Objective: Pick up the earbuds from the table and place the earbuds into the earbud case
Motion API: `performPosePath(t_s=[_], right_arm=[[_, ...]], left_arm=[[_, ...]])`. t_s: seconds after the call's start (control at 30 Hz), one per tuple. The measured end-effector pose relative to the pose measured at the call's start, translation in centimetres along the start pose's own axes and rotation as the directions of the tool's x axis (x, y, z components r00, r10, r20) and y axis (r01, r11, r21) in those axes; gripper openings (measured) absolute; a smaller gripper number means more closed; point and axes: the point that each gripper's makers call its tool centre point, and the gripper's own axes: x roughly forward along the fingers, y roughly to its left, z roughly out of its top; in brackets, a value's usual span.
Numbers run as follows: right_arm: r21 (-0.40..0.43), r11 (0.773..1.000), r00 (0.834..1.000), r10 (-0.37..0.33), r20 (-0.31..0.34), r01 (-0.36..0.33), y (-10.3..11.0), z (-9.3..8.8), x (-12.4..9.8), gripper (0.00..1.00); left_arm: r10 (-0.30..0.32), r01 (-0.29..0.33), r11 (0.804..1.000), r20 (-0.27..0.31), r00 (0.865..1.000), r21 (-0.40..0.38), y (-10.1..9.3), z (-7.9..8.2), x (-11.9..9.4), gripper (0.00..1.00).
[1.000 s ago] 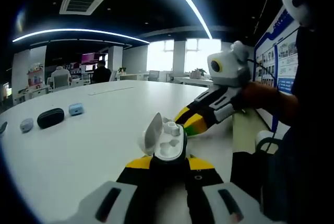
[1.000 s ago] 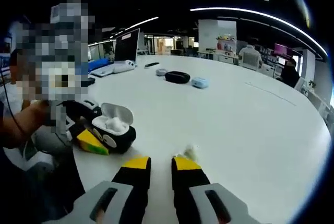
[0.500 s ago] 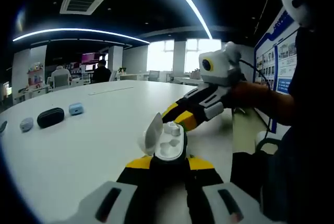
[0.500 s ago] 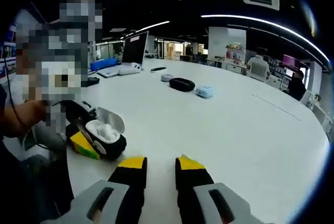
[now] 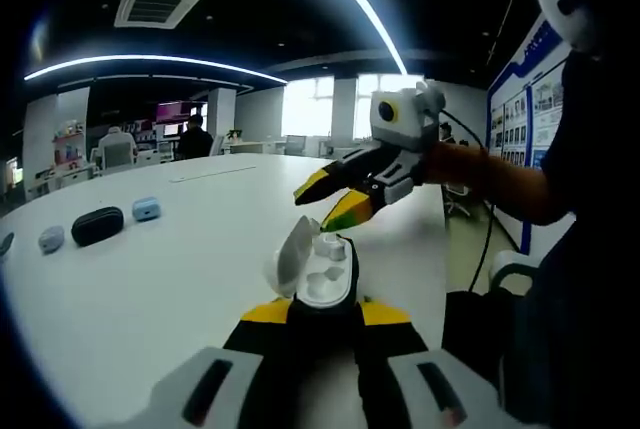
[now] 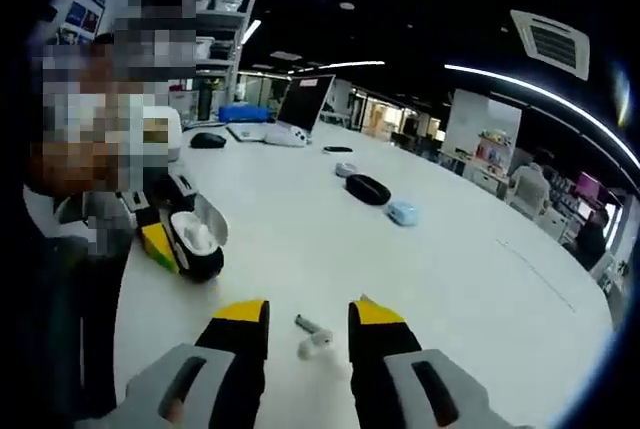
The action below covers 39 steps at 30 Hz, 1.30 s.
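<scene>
Earbud (image 6: 314, 337), small and white with a short stem, lies on the white desk (image 6: 450, 259) between the two jaws of the right gripper (image 6: 304, 317), and the jaws stand apart on both sides of it without touching it, as far as the right gripper view shows. The earbud case (image 5: 316, 271) is held by the left gripper (image 5: 318, 311), whose jaws are closed on the lower part of the case; its lid stands open and one earbud seems to sit already in one pocket, while the other pocket looks free. In the left gripper view the right gripper (image 5: 335, 197) hangs above the desk beyond the case, with its yellow-tipped jaws parted. In the right gripper view the case (image 6: 195, 237) is to the left, near the person, well apart from the loose earbud. The main risk I judge is at the closing: the earbud is smooth and rounded, so if the jaws meet it off the middle or on the stem, it can squirt out and slide over the desk, maybe toward the edge. A grip on the stem alone may also let it turn, and then it would not enter the pocket in the right direction. Pressing it down crooked could tip the case in the left jaws. Farther on the desk lie a black pouch (image 6: 367, 189) and a pale blue case (image 6: 403, 213), clear of the work
</scene>
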Motion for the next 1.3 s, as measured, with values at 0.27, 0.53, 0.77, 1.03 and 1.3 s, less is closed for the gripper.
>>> performPosePath(t_s=[0.27,0.53,0.77,1.03,1.3], right_arm=[[0.021,0.999,0.999,0.037,-0.028,-0.036,0.8,-1.4,0.0,0.27],[-0.022,1.0,0.998,0.013,-0.062,-0.015,1.7,-2.1,-0.9,0.25],[-0.1,0.995,0.999,-0.009,-0.042,0.005,0.8,-2.2,-0.5,0.22],[-0.061,0.998,1.0,0.024,0.012,-0.023,0.8,-2.4,-0.5,0.17],[-0.032,0.999,0.999,-0.016,0.038,0.017,0.4,-2.1,-0.4,0.14]], left_arm=[[0.003,-0.003,1.0,-0.001,1.0,0.0,0.0,0.0,0.0,0.24],[0.005,-0.005,1.0,-0.001,1.0,0.0,0.0,0.0,-0.1,0.24],[0.005,-0.005,1.0,-0.001,1.0,-0.001,0.0,0.0,-0.1,0.24],[0.004,-0.004,1.0,0.0,1.0,-0.004,0.0,0.0,0.0,0.24],[0.003,-0.003,1.0,0.0,1.0,-0.005,0.1,0.0,0.0,0.24]])
